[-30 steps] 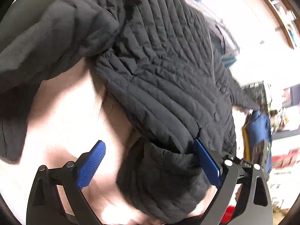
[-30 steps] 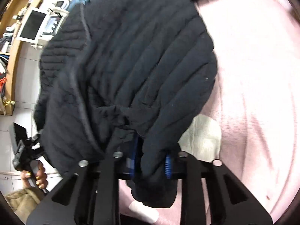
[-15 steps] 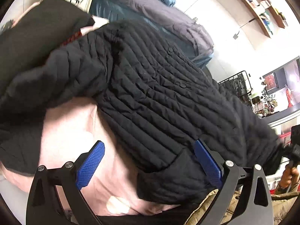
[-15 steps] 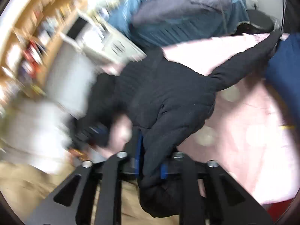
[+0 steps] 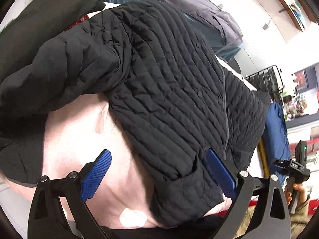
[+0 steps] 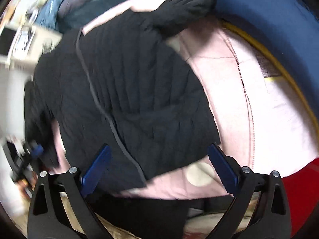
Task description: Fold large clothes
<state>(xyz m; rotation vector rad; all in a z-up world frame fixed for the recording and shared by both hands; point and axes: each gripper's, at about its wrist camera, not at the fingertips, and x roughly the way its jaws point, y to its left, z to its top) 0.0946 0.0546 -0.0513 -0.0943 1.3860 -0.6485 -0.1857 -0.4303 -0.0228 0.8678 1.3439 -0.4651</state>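
A black quilted jacket (image 5: 159,83) lies spread on a pink bedspread (image 5: 79,139), front up, snaps and placket showing. Its hem corner lies between the blue pads of my left gripper (image 5: 159,173), which is open and holds nothing. In the right wrist view the jacket (image 6: 127,91) lies flat with one sleeve (image 6: 189,14) stretched to the far right. My right gripper (image 6: 159,165) is open over the jacket's near hem and is empty. The right gripper also shows in the left wrist view (image 5: 295,167), held by a hand.
A blue garment (image 6: 269,16) lies at the right edge of the bed, also visible in the left wrist view (image 5: 277,131). A dark purple and teal pile (image 5: 179,4) sits at the far side. Another black garment (image 5: 39,14) lies at the far left. A black wire rack (image 5: 265,81) stands beyond.
My right gripper has opened and let go of the jacket, which now lies flat on the bedspread. The left gripper stayed open and shifted slightly.
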